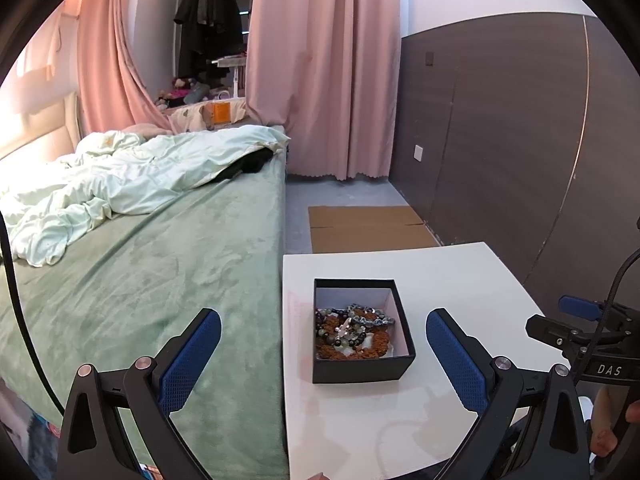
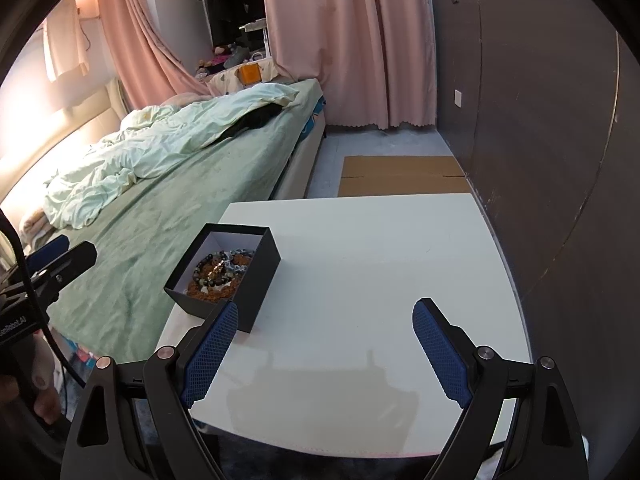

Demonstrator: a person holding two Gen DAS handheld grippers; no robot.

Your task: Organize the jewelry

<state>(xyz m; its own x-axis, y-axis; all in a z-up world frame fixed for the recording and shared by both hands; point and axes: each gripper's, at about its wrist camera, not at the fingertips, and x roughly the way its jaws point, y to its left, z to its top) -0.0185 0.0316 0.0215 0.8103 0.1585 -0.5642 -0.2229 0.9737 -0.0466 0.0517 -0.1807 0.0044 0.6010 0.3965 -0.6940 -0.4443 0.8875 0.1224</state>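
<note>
Several beaded bracelets (image 1: 354, 332), brown, grey, dark, piled inside square black cardboard box (image 1: 360, 370) on white tabletop (image 2: 380, 260); none outside box. Left gripper (image 1: 324, 360) fingers apart, box at 12 o'clock. Right gripper (image 2: 326, 354) fingers apart, empty, box at 10 o'clock.

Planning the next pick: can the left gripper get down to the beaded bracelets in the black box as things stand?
Probably yes. The left gripper is open and lined up with the black box, which has no lid; the beaded bracelets lie exposed. Only the box walls could crowd its fingers.
</note>
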